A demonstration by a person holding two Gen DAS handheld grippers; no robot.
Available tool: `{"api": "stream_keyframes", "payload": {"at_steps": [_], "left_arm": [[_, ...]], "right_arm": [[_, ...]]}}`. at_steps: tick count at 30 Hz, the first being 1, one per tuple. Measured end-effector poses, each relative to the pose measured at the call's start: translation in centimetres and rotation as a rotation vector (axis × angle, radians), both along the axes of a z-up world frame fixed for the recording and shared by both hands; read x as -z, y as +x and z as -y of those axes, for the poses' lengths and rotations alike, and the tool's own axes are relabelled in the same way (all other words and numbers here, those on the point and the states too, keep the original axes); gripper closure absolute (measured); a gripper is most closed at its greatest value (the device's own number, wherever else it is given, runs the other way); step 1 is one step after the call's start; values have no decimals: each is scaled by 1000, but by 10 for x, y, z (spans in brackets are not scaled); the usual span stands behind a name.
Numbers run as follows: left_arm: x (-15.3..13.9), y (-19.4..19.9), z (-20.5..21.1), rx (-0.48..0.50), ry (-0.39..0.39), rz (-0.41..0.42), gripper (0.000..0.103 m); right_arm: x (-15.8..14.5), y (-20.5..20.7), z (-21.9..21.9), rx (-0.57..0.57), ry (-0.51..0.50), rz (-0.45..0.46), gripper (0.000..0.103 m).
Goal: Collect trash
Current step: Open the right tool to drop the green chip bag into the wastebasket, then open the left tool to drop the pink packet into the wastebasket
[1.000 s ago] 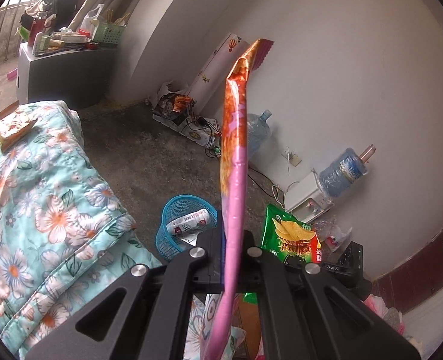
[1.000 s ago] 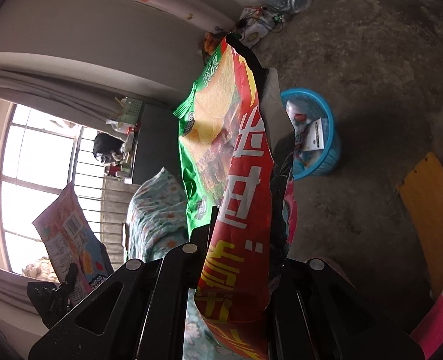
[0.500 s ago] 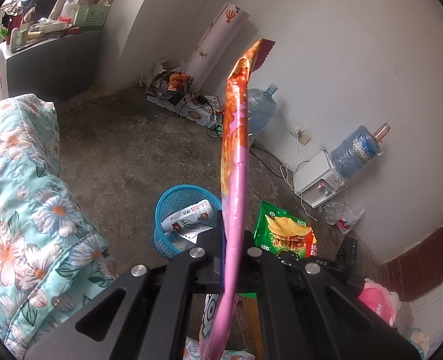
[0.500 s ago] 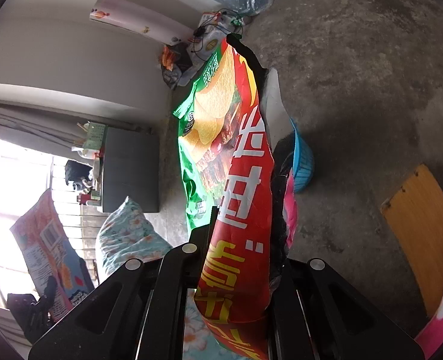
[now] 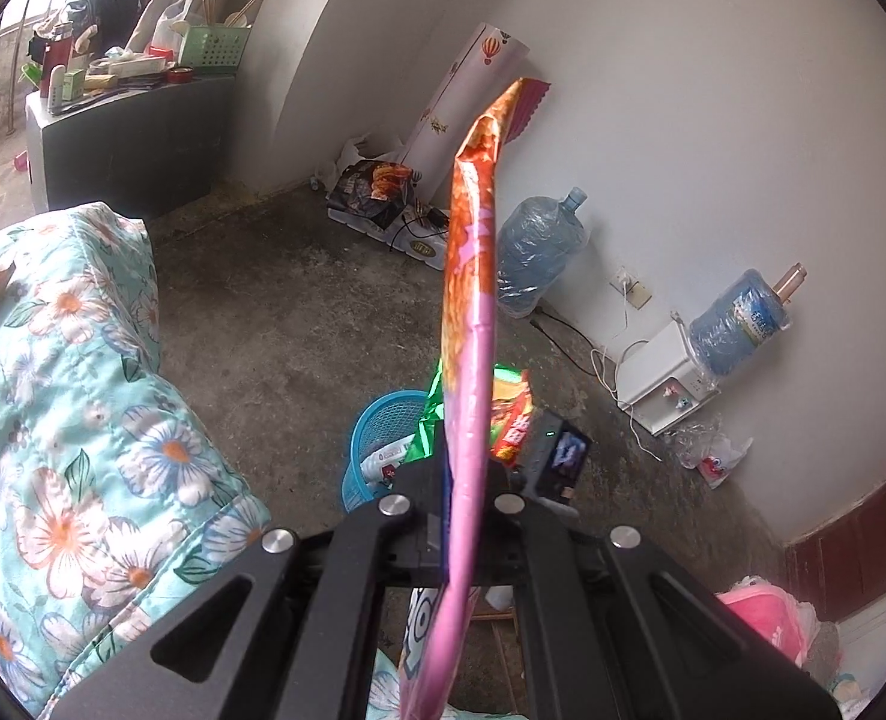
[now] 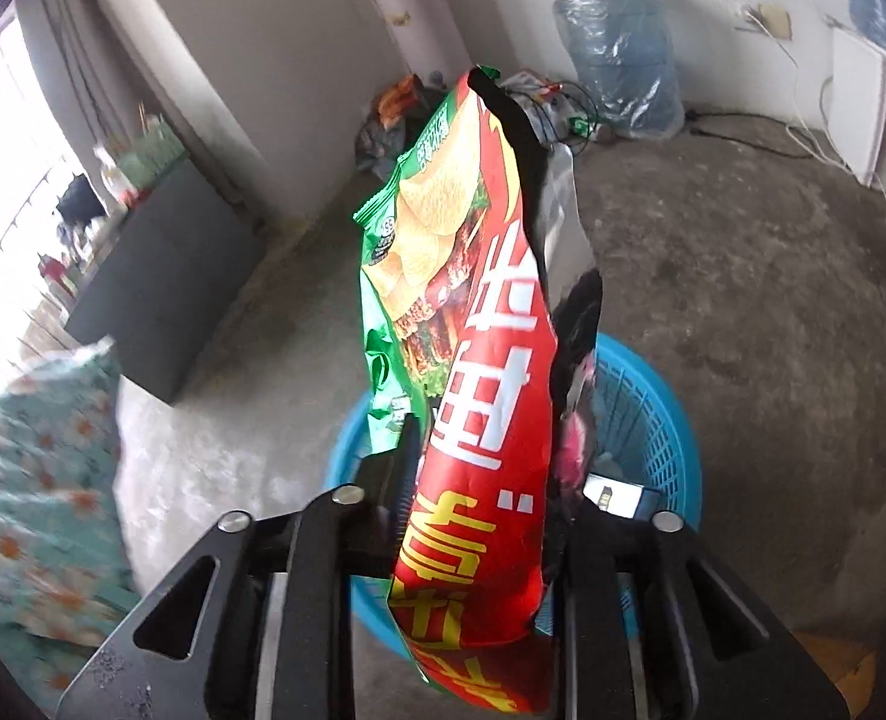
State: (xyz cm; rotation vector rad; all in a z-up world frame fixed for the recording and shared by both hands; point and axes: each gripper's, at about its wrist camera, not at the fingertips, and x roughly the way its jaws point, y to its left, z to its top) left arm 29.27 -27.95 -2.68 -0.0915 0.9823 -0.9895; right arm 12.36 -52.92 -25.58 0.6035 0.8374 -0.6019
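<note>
My left gripper (image 5: 467, 480) is shut on a pink and orange snack wrapper (image 5: 472, 300) that stands up edge-on between the fingers. My right gripper (image 6: 485, 438) is shut on a red and green chip bag (image 6: 479, 360) and holds it right above a blue plastic basket (image 6: 653, 420). The basket also shows in the left wrist view (image 5: 377, 426), on the concrete floor with a white wrapper inside. The right gripper with its chip bag (image 5: 512, 414) shows there just behind the pink wrapper, over the basket.
A floral quilt (image 5: 53, 420) covers the bed at left. Two blue water jugs (image 5: 539, 252) and a white dispenser (image 5: 665, 378) stand by the wall. A dark cabinet (image 5: 125, 132) with clutter is at the back. A pink bundle (image 5: 767, 618) lies at right.
The right gripper has swung with the chip bag to sit over the blue basket. The left gripper still holds the pink wrapper and its view has shifted a little.
</note>
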Motion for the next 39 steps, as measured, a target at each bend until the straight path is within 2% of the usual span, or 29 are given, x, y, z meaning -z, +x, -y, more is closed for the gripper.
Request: {"api": "stream_keyframes", "payload": {"at_steps": [1, 3, 5, 7, 8, 14, 18, 20, 22, 24, 29, 32, 33, 34, 35, 36, 37, 39], "left_arm": [[2, 1, 1, 1, 6, -1, 103], [6, 1, 3, 3, 11, -6, 103], [11, 4, 7, 4, 10, -24, 103], [16, 5, 12, 12, 12, -32, 103], [18, 6, 14, 14, 17, -32, 103], [27, 9, 32, 29, 22, -66, 103], [41, 16, 60, 45, 83, -104, 103], [55, 23, 82, 46, 127, -146, 103], [72, 27, 113, 93, 164, -179, 103], [90, 27, 145, 99, 231, -185, 103], [139, 20, 224, 77, 466, -56, 103], [182, 8, 269, 62, 598, 27, 101], [198, 2, 282, 79, 621, 43, 98], [213, -2, 291, 100, 617, 28, 90], [227, -7, 298, 130, 595, -10, 85], [239, -8, 301, 153, 576, -53, 76], [246, -9, 303, 150, 566, -85, 67], [249, -9, 301, 162, 505, -140, 61]], "right_arm": [[18, 6, -3, -10, -9, -56, 64], [43, 8, -13, -51, -19, -140, 61], [49, 1, -16, -56, -30, -181, 58], [39, -16, -13, -24, -5, -127, 47], [32, -26, -11, -1, -6, -100, 45], [12, -55, 4, 81, 24, -40, 45], [-3, -86, 10, 173, 46, 17, 45], [-15, -109, 10, 224, 64, 73, 45], [-27, -132, 8, 249, 84, 129, 45], [-37, -149, 6, 264, 95, 163, 45], [-43, -169, 8, 296, 107, 191, 45], [-41, -172, 10, 310, 112, 187, 45], [-40, -172, 12, 309, 113, 180, 45], [-39, -172, 13, 307, 116, 176, 45], [-37, -174, 13, 304, 124, 177, 45], [-36, -174, 14, 302, 132, 173, 45], [-35, -174, 14, 302, 137, 167, 45], [-34, -176, 13, 294, 145, 170, 45]]}}
